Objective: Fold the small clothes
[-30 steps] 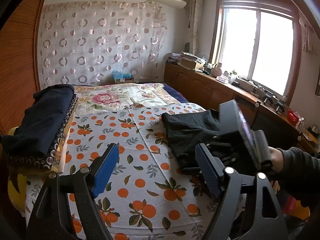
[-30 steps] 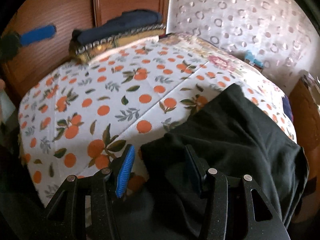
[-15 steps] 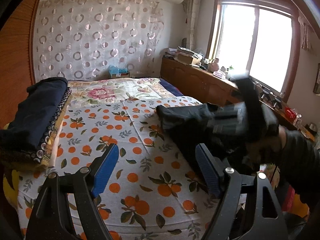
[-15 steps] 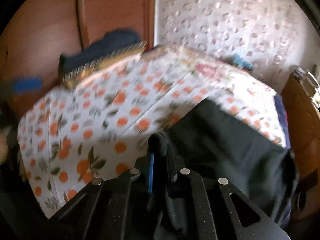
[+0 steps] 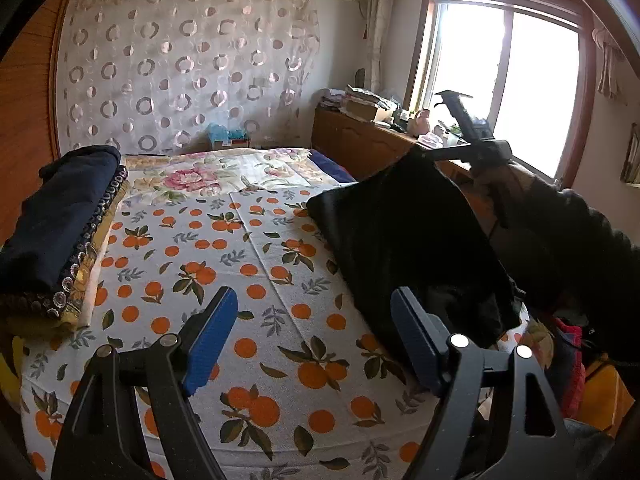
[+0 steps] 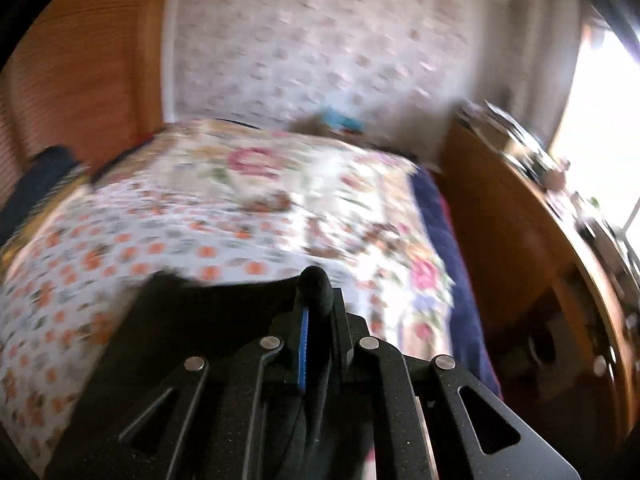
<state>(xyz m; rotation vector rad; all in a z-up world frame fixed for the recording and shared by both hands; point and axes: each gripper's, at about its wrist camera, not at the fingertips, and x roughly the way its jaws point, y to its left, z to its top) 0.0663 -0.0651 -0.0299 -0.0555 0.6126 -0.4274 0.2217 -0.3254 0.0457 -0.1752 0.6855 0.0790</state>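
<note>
Right tool [image 6: 316, 300] clamped on black garment [image 5: 408, 240], left tool [image 5: 316, 332] spread apart, empty

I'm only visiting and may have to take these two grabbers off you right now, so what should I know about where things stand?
Right gripper: shut on a pinched edge of the black garment, holding that edge up above the bed.
Left gripper: open, nothing between its pads, hanging over the orange-print cover.
The garment's lower part lies on the bed's right side. A folded dark pile sits at the left edge.
Done: the garment is gripped and raised.
Left: no fold shows yet. Probably lay it flat, fold it, then perhaps add it to the pile.
</note>
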